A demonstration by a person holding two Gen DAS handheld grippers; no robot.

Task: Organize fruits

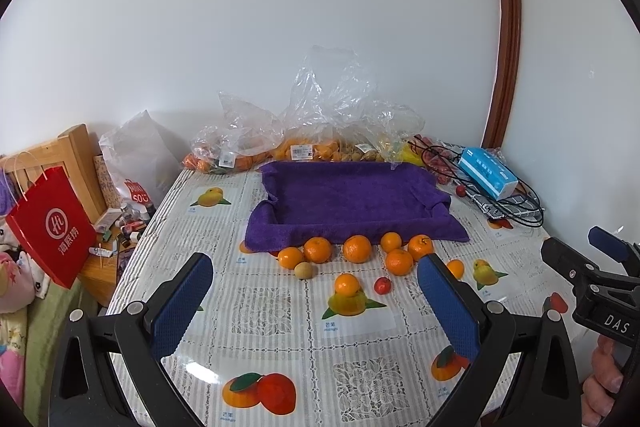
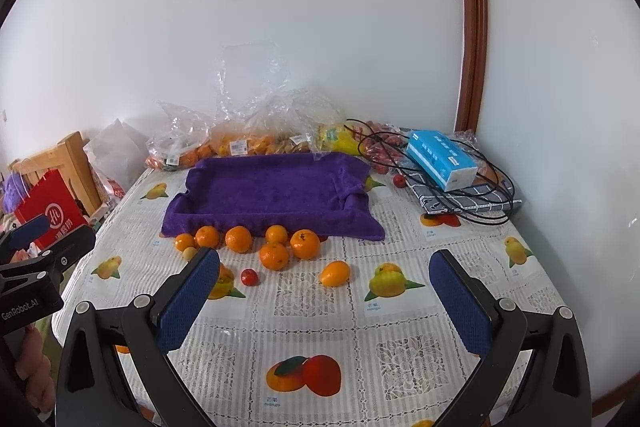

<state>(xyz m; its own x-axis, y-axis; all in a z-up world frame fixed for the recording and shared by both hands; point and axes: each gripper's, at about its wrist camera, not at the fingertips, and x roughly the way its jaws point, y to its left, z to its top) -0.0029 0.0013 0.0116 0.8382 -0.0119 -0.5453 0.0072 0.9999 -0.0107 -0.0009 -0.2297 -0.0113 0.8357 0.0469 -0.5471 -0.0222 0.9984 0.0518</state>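
Observation:
A tray lined with a purple towel (image 1: pixel 344 199) (image 2: pixel 272 187) sits at the back of the table and holds no fruit. Several oranges (image 1: pixel 357 248) (image 2: pixel 274 255) lie loose in front of it. With them are a small tan fruit (image 1: pixel 305 270) (image 2: pixel 189 253) and a small red fruit (image 1: pixel 382 285) (image 2: pixel 249 277). A small orange fruit (image 2: pixel 335 273) lies apart to the right. My left gripper (image 1: pixel 314 301) is open and empty, near the table's front edge. My right gripper (image 2: pixel 325 301) is open and empty, also short of the fruit.
Clear plastic bags of oranges and other fruit (image 1: pixel 304 147) (image 2: pixel 244 143) stand behind the tray. A blue tissue pack (image 2: pixel 442 159), black cables (image 2: pixel 472 203) and a checked cloth lie at the back right. A red paper bag (image 1: pixel 52 227) hangs left of the table.

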